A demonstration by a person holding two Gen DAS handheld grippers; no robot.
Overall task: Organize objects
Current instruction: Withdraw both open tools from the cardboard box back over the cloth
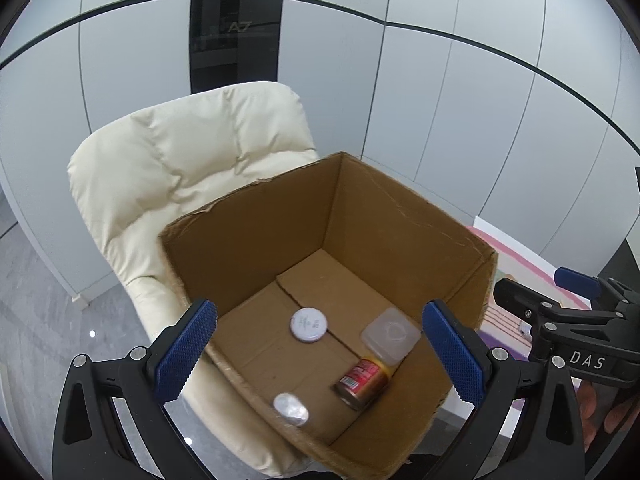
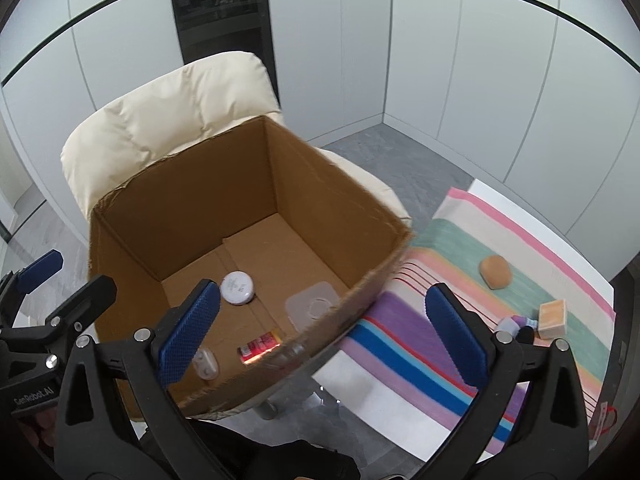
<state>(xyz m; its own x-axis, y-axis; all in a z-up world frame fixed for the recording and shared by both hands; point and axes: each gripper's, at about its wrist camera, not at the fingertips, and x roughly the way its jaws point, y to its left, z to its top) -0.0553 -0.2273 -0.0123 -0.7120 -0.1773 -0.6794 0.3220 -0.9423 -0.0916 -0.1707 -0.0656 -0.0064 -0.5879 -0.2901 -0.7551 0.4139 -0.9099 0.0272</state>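
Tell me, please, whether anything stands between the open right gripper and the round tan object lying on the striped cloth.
Nothing visible does. The right gripper hangs open above the box's edge, and the round tan object lies alone on the green band of the striped cloth. The wooden block sits nearer the camera, off that line.

this looks like an office or meeting room rather than a home. pale grey wall panels run floor to ceiling with thin seams and a dark horizontal line, broken by a black glass strip marked "a7", like a room number. the floor is grey stone-look tile. a cream padded swivel chair holds a cardboard box, and beside it a white table carries a striped cloth.
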